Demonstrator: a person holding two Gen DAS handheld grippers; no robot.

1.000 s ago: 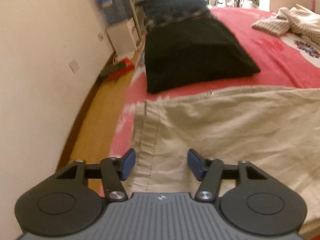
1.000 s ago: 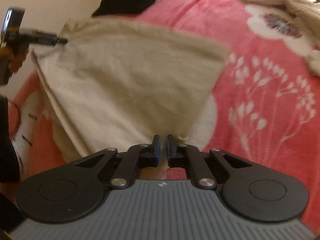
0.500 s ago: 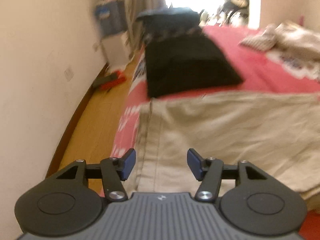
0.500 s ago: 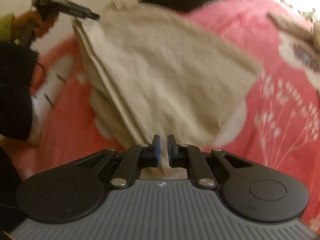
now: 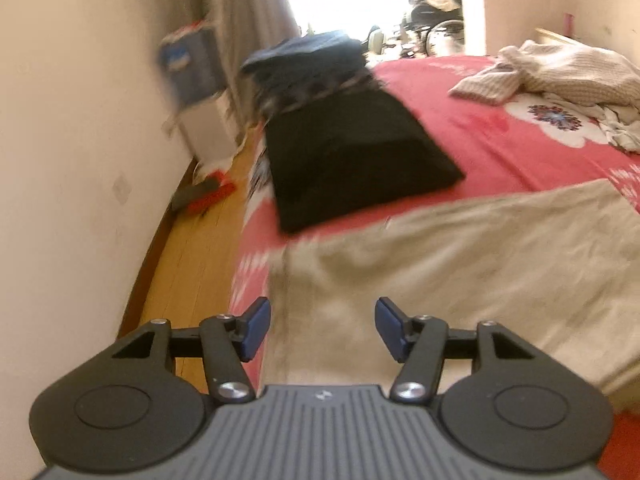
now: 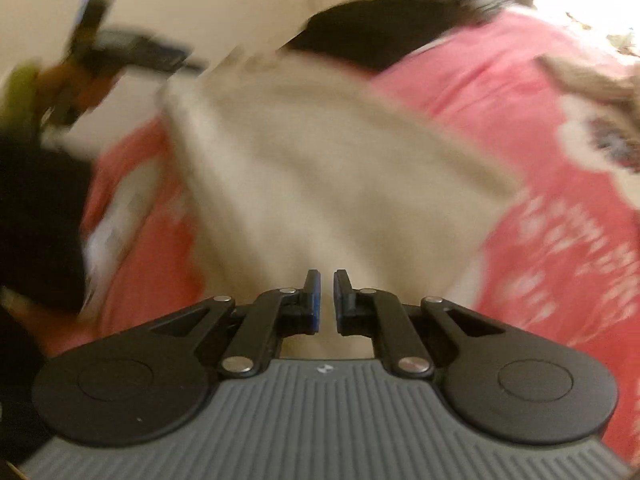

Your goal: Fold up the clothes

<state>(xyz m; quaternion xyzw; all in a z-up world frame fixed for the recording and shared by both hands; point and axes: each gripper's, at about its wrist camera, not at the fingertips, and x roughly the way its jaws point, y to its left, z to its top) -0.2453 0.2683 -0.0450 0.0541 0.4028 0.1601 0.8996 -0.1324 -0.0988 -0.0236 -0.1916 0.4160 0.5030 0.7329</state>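
A folded beige garment (image 5: pixel 460 264) lies flat on the red floral bedspread (image 5: pixel 500 148). My left gripper (image 5: pixel 322 328) is open and empty, just above the garment's near left edge. In the right wrist view the same beige garment (image 6: pixel 320 184) fills the middle, blurred by motion. My right gripper (image 6: pixel 327 300) has its jaws nearly together over the garment's near edge; whether cloth is pinched between them is not visible. The left gripper (image 6: pixel 132 52) shows there at the garment's far left corner.
A folded black garment (image 5: pixel 356 160) lies beyond the beige one, with a dark stack (image 5: pixel 312 56) behind it. A knitted beige sweater (image 5: pixel 560 76) lies at the far right. The wall and wooden floor (image 5: pixel 192 256) run along the bed's left side.
The left gripper has pulled back and up from the garment, still open. The right gripper has swung, and its view has turned blurry; its jaws have stayed nearly together.
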